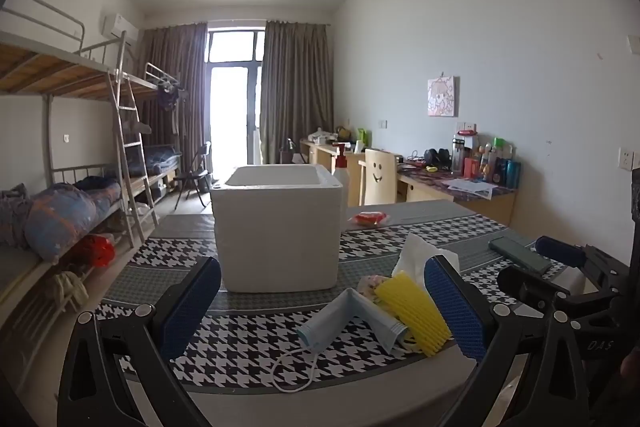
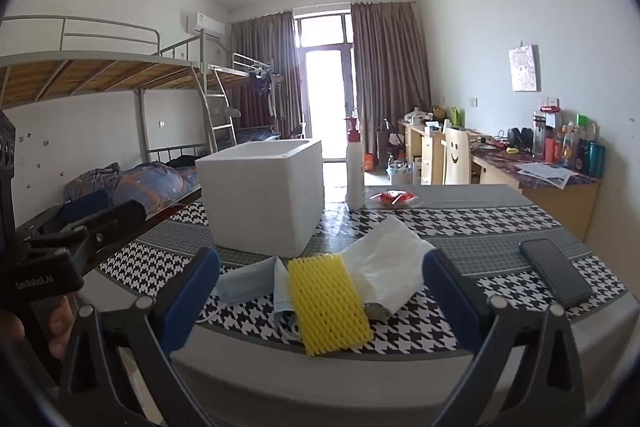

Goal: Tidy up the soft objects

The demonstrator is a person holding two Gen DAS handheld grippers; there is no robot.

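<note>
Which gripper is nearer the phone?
Right. The right gripper hangs open at the table's near edge with the phone just beyond its right finger. The left gripper, also open, sits further left, over the blue face mask.

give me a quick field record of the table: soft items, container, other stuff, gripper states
soft items: yellow foam net, blue face mask, white tissue, piled near the table's front edge
container: white foam box, open top, behind the pile
other items: dark phone, white pump bottle, red packet
surface: houndstooth tablecloth
left gripper: open, holding nothing
right gripper: open, holding nothing
</note>
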